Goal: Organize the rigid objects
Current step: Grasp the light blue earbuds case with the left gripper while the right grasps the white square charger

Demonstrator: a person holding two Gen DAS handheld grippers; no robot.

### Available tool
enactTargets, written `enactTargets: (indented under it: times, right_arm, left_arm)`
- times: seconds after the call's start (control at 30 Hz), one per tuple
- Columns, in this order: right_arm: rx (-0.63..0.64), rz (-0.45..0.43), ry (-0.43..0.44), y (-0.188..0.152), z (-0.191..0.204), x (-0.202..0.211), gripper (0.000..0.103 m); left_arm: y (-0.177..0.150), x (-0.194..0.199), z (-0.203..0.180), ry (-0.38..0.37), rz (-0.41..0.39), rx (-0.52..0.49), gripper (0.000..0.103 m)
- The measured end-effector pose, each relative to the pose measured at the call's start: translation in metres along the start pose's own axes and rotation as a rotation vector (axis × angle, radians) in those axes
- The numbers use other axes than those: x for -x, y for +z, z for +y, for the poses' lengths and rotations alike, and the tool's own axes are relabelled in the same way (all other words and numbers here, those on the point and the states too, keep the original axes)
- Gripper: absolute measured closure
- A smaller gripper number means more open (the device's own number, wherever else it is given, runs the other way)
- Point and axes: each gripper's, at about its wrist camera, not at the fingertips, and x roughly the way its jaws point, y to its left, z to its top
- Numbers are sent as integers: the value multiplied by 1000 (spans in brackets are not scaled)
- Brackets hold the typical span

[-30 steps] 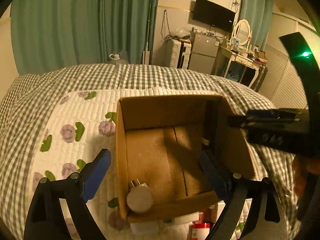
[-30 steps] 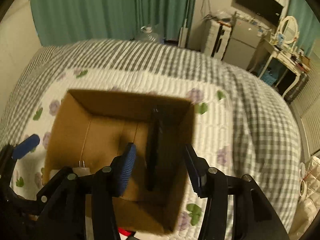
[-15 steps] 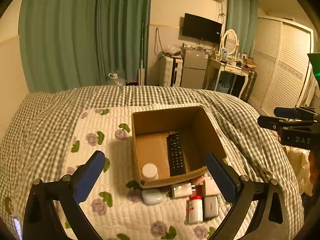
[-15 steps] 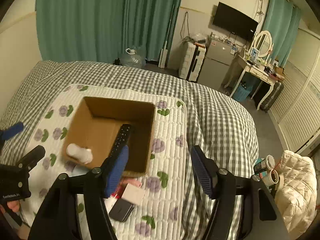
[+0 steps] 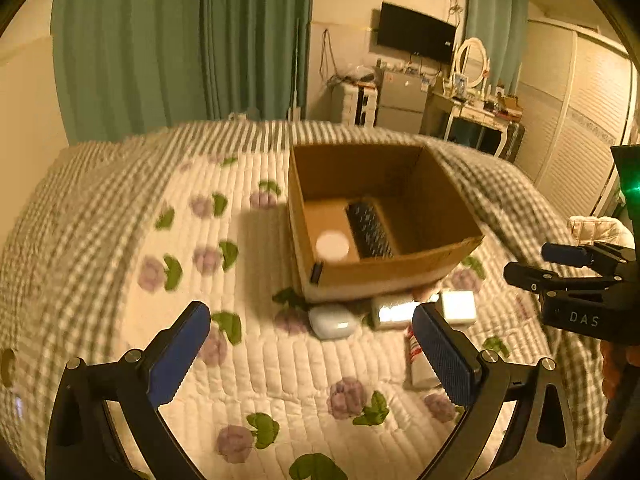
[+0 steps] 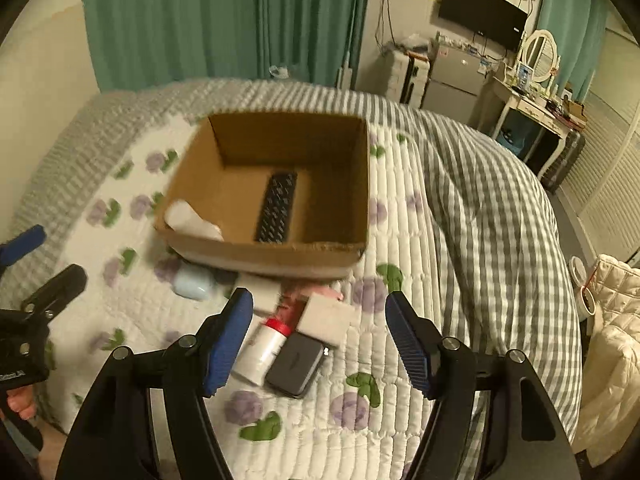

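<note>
An open cardboard box [image 5: 392,270] [image 6: 272,256] sits on the quilted bed. Inside lie a black remote [image 5: 368,230] [image 6: 278,206] and a white round plug [image 5: 332,245] [image 6: 192,220]. In front of the box lie a pale blue case [image 5: 334,322] [image 6: 192,282], a white block [image 5: 394,312], a white box [image 5: 458,306] [image 6: 326,320], a red-capped tube [image 5: 418,360] [image 6: 264,346] and a dark flat power bank [image 6: 296,364]. My left gripper [image 5: 309,310] hovers open over the quilt near the blue case, holding nothing. My right gripper [image 6: 319,296] hangs open and empty above the tube and white box.
The floral quilt [image 5: 248,364] covers a grey checked blanket [image 6: 480,208]. Green curtains [image 5: 180,40], a fridge and a dressing table [image 6: 532,108] stand beyond the bed. A cream padded jacket [image 6: 616,320] lies at the right. Each gripper shows at the edge of the other's view.
Both grippers have drawn back from the box toward the near items. The remote, upright between my right fingers a second ago, now lies flat in the box. Both jaws stand wider.
</note>
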Motion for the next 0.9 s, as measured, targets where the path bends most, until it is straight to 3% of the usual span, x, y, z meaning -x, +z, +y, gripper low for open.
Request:
enactTargets:
  times: [0.07,0.4,0.53,0.7,0.77,0.83,0.9]
  right_arm:
    - [-3,21,-26,-6,0,-19,24]
    - [-69,138,-40,-27,-12,-108,24]
    - [-109,172,-25,-22,-15,-130,24]
    - [-117,218,-41,-22,-17,-150,24]
    - [-105,245,-39,-26,-16,-158,32]
    - [-89,253,-30,-30,-15,-163,48]
    - [-67,235,-45,-30,-13,-161,49]
  left_arm:
    - [-9,-12,2,2,19,0,0]
    - [-26,-68,1,24,115,26,0]
    - [-23,-82,-7,29,152,-29,0]
    - [-21,-100,-13,23,184,-12,0]
    - [-20,-108,-17,38,198,-29,0]
    - [-19,-116,-20,43,213,-32,2]
    - [-18,-124,-22,36,236,-30,4]
